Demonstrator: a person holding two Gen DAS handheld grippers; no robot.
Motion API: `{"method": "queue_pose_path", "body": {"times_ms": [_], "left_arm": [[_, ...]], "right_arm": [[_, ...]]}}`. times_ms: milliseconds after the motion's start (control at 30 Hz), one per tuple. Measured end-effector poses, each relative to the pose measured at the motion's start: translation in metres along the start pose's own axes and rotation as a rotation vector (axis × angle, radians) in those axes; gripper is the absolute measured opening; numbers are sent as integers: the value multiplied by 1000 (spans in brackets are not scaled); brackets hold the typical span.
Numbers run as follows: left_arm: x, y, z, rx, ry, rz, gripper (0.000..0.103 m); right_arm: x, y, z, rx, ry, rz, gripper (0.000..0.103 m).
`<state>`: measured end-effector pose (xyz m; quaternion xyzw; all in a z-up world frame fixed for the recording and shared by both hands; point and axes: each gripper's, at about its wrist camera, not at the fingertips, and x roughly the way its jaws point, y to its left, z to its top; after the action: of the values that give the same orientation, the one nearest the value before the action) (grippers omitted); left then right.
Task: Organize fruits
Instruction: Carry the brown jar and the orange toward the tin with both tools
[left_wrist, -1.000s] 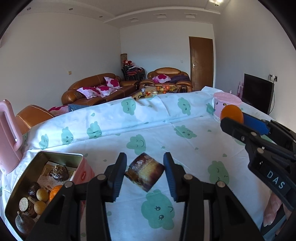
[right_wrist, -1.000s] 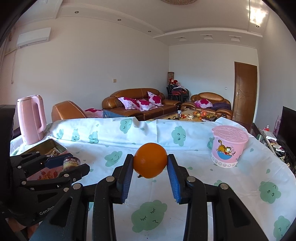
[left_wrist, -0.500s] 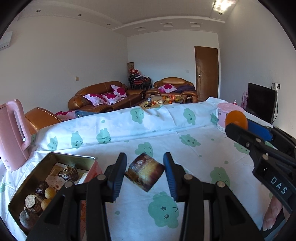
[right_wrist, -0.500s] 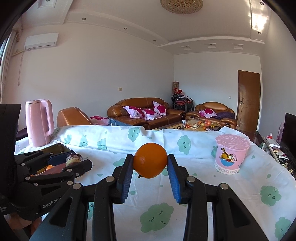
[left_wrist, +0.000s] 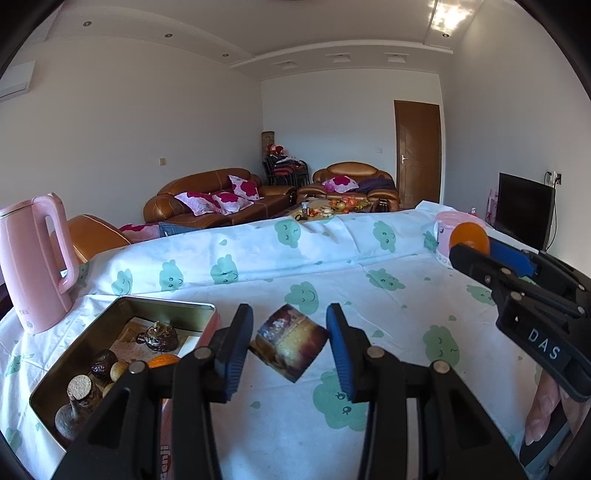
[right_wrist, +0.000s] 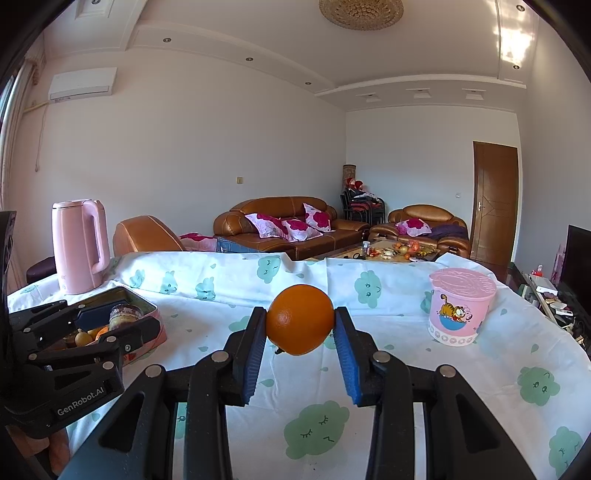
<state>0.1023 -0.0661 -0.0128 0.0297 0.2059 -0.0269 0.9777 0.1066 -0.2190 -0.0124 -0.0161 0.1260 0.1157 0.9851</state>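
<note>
Orange (right_wrist: 300, 319) pinched in raised right gripper (right_wrist: 300, 334) (fingers level)

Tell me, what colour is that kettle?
Pink; the kettle shows best in the right wrist view.

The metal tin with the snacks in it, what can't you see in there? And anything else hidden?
- Metal tin, left wrist view: near end hidden by the left tool.
- Same tin, right wrist view: mostly behind the left tool.
- Pink cup, left wrist view: partly behind the orange.
- Coffee table fruit: too small to identify.
</note>
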Motion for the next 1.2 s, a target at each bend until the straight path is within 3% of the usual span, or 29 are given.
{"method": "queue_pose_path", "body": {"times_ms": [233,467,767,967,1200], "left_arm": [[-6,0,-1,16,-22,41,43],[-16,7,-2,-28,-13,-1,43],[-32,22,-4,-46,-33,23,43],[-45,38,-1,-52,-59,57,43],[-53,56,-3,-63,-53,93,43]], "right_arm": [[-5,8,-1,-20,-19,4,39],[-11,16,0,-50,-40,18,39],[-12,22,0,-68,-48,33,39],[-15,39,2,-50,-24,101,39],[-19,80,14,-124,-37,171,39]]}}
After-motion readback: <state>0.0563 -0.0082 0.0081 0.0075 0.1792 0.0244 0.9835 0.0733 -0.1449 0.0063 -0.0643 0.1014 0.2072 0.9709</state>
